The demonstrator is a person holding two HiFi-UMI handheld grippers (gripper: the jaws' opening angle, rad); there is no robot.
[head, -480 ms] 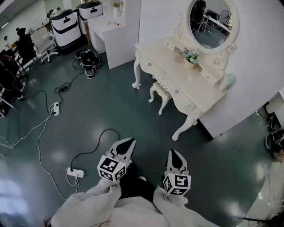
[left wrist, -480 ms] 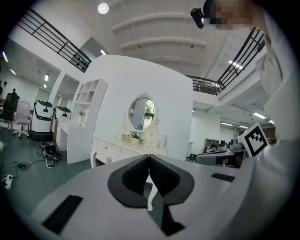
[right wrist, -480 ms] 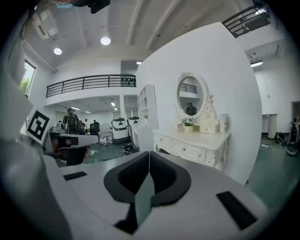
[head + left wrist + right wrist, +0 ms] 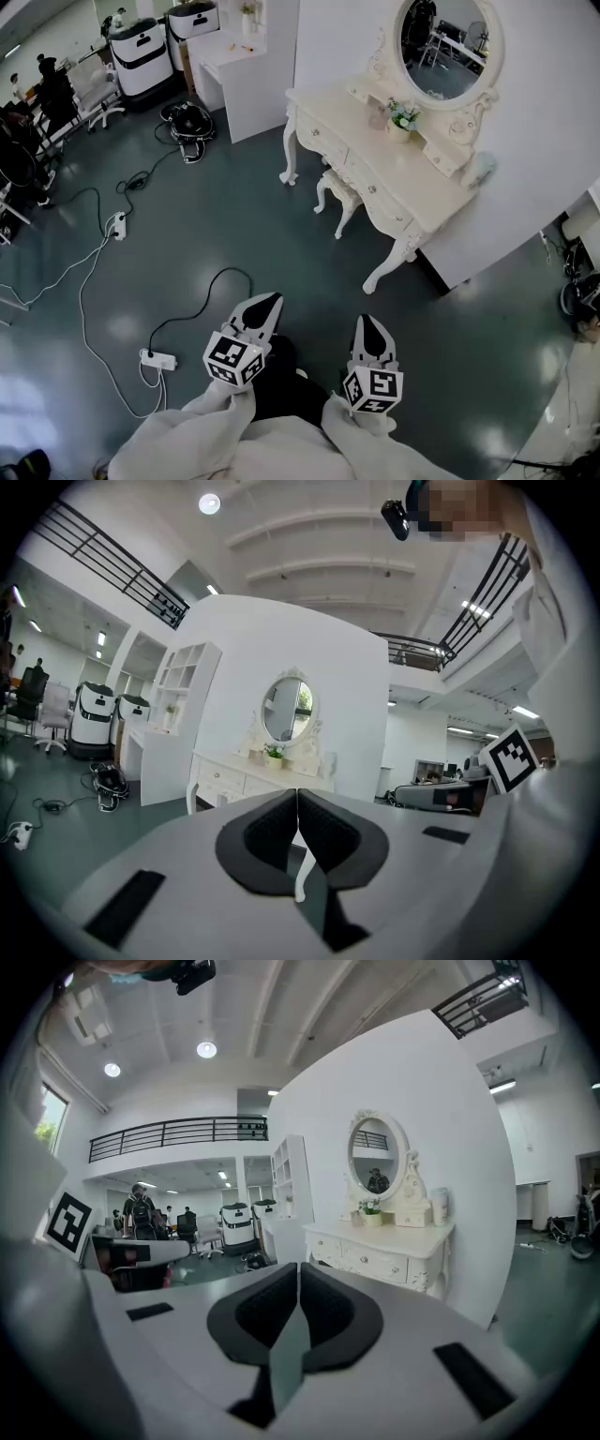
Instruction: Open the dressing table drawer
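So the left gripper is pinched right together with nothing in it. Same for the right gripper: its jaws meet with nothing between them. Both sit side by side at the ends of white sleeves, held out roughly level over the dark floor and touching nothing.

The dressing table is well apart from them, up ahead and a bit to the right, backed against a white wall. Its drawers run along the front edge facing the grippers, and all of them look shut, small knobs showing. A little stool is tucked under the middle of that front edge. At the back edge of the tabletop there's a small pot of flowers, and right behind it an oval mirror.

Off to the left of the left gripper a power strip lies on the floor, with a black cable looping away from it.
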